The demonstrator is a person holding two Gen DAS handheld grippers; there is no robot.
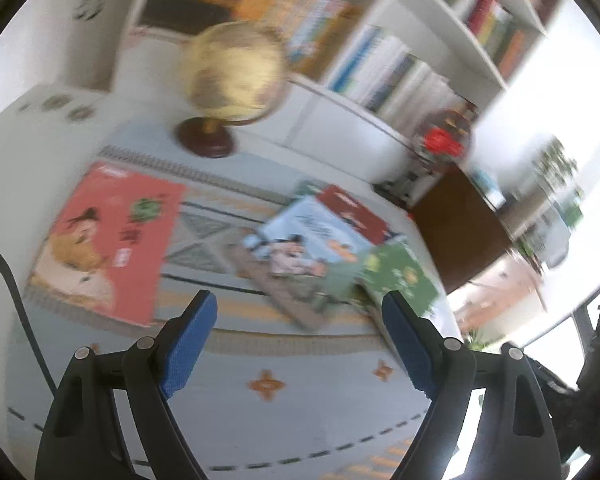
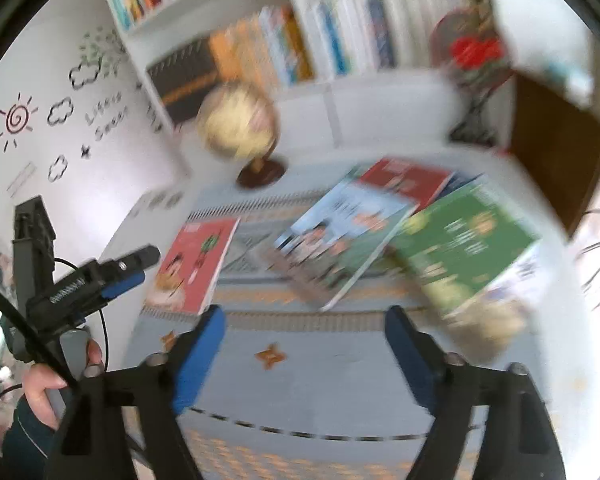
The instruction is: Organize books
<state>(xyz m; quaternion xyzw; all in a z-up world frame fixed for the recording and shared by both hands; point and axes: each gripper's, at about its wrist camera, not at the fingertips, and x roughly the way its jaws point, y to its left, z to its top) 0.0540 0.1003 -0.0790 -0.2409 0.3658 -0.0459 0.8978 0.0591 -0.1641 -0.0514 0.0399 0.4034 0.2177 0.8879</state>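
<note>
Blue-padded fingers of your left gripper [image 1: 298, 334] stand wide apart and empty above a pale blue patterned cloth [image 1: 300, 400]. Ahead-left a salmon-red picture book [image 1: 108, 240] lies flat alone; ahead-right sits a loose, overlapping pile of picture books [image 1: 331, 248]. A cream globe on a dark wooden base [image 1: 232, 80] stands behind.

From the right wrist, your right gripper [image 2: 305, 342] is likewise spread and empty. A green-covered book [image 2: 463, 244] tops the pile's right side. Everything is motion-blurred. You seem to be approaching; next, likely close on one book's edge.
</note>
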